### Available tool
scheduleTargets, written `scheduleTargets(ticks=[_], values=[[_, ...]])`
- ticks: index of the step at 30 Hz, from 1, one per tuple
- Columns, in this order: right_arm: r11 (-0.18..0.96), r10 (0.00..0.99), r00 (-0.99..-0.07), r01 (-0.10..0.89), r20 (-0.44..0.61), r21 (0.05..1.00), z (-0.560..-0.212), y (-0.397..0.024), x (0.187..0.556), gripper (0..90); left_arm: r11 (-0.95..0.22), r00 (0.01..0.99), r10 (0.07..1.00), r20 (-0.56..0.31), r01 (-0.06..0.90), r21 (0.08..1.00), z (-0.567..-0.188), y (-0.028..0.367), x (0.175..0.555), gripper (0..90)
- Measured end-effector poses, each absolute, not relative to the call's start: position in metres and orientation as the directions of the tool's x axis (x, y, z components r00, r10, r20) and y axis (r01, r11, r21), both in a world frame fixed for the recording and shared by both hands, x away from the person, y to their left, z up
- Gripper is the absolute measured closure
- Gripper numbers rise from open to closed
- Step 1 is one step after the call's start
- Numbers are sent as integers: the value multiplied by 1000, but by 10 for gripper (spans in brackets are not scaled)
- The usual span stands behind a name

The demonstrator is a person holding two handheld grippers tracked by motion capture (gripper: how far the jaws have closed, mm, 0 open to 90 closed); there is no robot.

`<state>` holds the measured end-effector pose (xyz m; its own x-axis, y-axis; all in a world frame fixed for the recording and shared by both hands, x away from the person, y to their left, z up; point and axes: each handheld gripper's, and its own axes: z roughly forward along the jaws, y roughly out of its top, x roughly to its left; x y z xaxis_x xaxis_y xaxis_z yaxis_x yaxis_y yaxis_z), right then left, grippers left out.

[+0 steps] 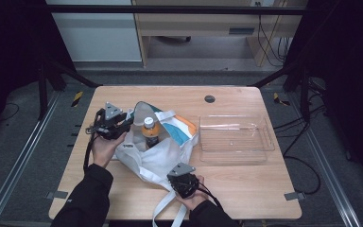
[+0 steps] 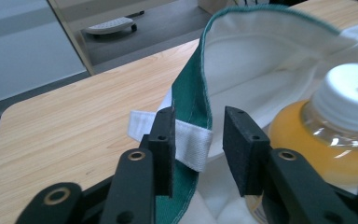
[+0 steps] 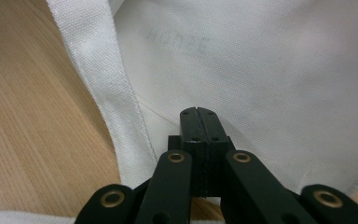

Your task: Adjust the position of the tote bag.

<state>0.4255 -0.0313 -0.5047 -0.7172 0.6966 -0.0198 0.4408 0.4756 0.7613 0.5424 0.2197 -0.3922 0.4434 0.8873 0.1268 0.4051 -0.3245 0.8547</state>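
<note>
Left claw [image 2: 195,140]: jaws apart, straddling the bag's green rim; the rim and a white strap tab sit in the gap, the left pad against the tab, the right pad clear of the cloth.
Right claw [image 3: 199,122]: jaws pressed together, tips on the bag's white cloth near its bottom corner; whether any cloth is pinched between them, I cannot tell.
Bag [image 1: 156,153]: white canvas with a green-edged mouth, lying on the table between the two claws; its mouth is at the left claw, its lower end at the right claw.
Bottle [image 2: 328,135]: orange drink, white cap, standing in the bag's mouth just beyond the left claw's right jaw.
Strap [image 3: 103,88]: white band running up the left of the right claw.
Tray [image 1: 236,140]: clear, beyond the right claw, beside the bag.
Table [image 1: 246,189]: light wood under both claws.
</note>
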Motion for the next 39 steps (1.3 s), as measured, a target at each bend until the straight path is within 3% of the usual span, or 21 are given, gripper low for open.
scheduleTargets(ticks=[2, 5, 18, 25, 30, 35, 39], values=[[478, 696, -718, 442, -21, 759, -505, -31, 426, 900, -327, 441, 888, 131, 406, 853, -396, 216, 546, 744], [481, 695, -719, 438, -25, 760, -505, -31, 426, 900, -337, 420, 895, 153, 409, 848, -400, 210, 552, 792], [486, 686, -727, 428, -29, 762, -505, -29, 425, 900, -313, 405, 909, 104, 495, 811, -422, 200, 575, 801], [484, 688, -726, 431, -26, 762, -505, -29, 425, 900, -305, 408, 909, 88, 508, 805, -425, 204, 572, 766], [477, 688, -726, 435, -17, 764, -505, -30, 426, 900, -294, 426, 902, 74, 478, 828, -412, 215, 551, 641], [467, 692, -721, 433, -15, 771, -498, -33, 428, 880, -261, 421, 906, 53, 455, 851, -399, 232, 517, 607], [407, 697, -717, 387, -8, 827, -471, -46, 430, 849, -248, 427, 903, 36, 452, 857, -397, 242, 485, 596]])
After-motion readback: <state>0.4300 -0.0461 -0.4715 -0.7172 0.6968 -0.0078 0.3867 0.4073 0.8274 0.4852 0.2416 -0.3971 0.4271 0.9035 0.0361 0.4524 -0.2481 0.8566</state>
